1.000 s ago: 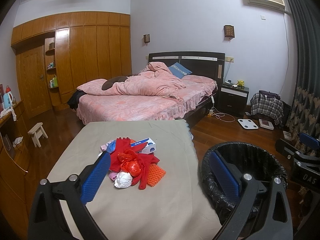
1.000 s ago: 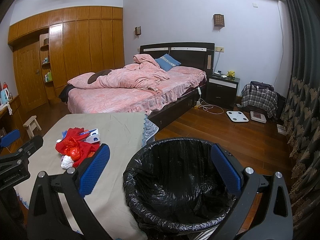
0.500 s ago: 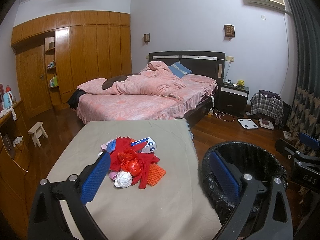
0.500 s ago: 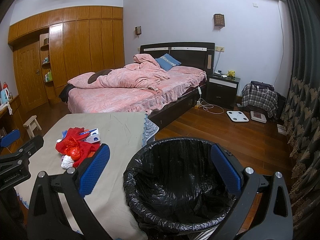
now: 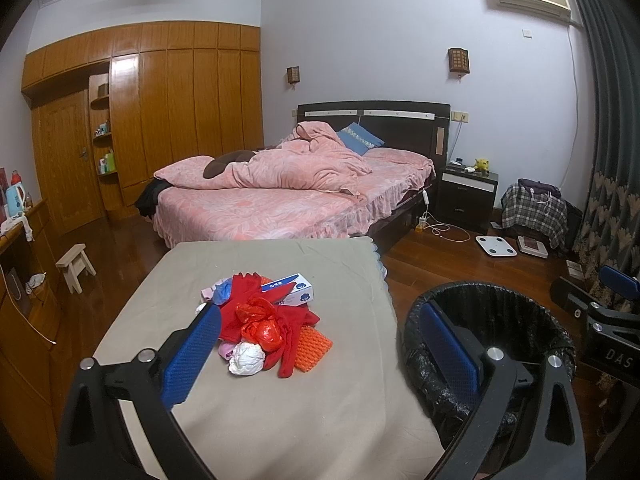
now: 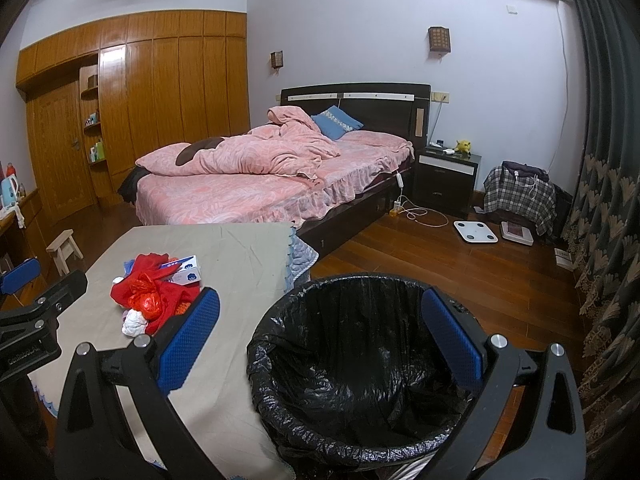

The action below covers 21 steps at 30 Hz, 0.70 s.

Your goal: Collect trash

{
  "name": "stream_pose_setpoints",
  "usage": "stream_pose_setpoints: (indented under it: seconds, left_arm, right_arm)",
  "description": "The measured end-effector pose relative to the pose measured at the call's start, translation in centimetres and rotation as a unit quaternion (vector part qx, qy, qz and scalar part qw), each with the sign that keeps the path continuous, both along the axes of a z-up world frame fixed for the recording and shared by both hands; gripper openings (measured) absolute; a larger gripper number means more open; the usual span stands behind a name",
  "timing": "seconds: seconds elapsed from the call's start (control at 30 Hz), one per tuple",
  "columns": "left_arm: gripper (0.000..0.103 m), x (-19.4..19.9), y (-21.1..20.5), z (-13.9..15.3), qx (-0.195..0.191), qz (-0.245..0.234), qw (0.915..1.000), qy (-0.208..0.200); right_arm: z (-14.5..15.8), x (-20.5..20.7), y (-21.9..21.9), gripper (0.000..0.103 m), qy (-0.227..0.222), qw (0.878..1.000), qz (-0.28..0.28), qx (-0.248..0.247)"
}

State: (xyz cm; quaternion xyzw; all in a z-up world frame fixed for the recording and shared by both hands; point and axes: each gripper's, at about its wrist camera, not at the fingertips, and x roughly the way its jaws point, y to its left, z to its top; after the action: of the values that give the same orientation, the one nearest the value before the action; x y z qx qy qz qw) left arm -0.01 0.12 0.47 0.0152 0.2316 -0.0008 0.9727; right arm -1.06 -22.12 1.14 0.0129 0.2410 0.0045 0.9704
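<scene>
A heap of trash [image 5: 264,324] lies on the beige-covered table [image 5: 280,412]: red rubber gloves, a red plastic bag [image 5: 262,330], a white crumpled wad [image 5: 246,358], an orange mesh piece [image 5: 314,346] and a blue-white box [image 5: 296,288]. The same trash heap [image 6: 154,292] shows in the right wrist view. A bin with a black liner [image 6: 360,364] stands at the table's right edge. My left gripper [image 5: 320,344] is open, held back from the heap with nothing between its fingers. My right gripper [image 6: 320,334] is open over the bin's near rim, empty.
A bed with pink bedding [image 5: 288,192] stands beyond the table. A dark nightstand [image 5: 466,196], a white floor scale [image 5: 496,246] and a plaid bag [image 5: 534,210] are at the right. A small wooden stool [image 5: 76,266] sits left, wooden wardrobes behind.
</scene>
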Motion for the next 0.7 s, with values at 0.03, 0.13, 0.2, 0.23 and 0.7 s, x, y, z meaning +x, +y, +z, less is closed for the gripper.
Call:
stream_pose_setpoints:
  seconds: [0.03,0.13,0.2,0.23,0.7]
  left_arm:
    - [0.097,0.0,0.01,0.03,0.0,0.0,1.0,0.0]
    - [0.097,0.0,0.01,0.03,0.0,0.0,1.0,0.0]
    - [0.097,0.02,-0.01,-0.01,0.0,0.0,1.0,0.0]
    - [0.097,0.02,0.0,0.01,0.0,0.0,1.0,0.001]
    - [0.097,0.04,0.26,0.06,-0.001,0.001,1.0,0.002]
  right_arm:
    - [-0.01,0.0,-0.01,0.098,0.0,1.0,0.0,0.0]
    - [-0.01,-0.04,-0.01,0.098,0.0,1.0,0.0,0.0]
    - [-0.03,0.0,0.0,0.098,0.0,1.0,0.0,0.0]
    - [-0.05,-0.02,-0.02,0.098,0.0,1.0,0.0,0.0]
    - [-0.27,0.22,-0.05,0.098,0.003,1.0,0.0,0.0]
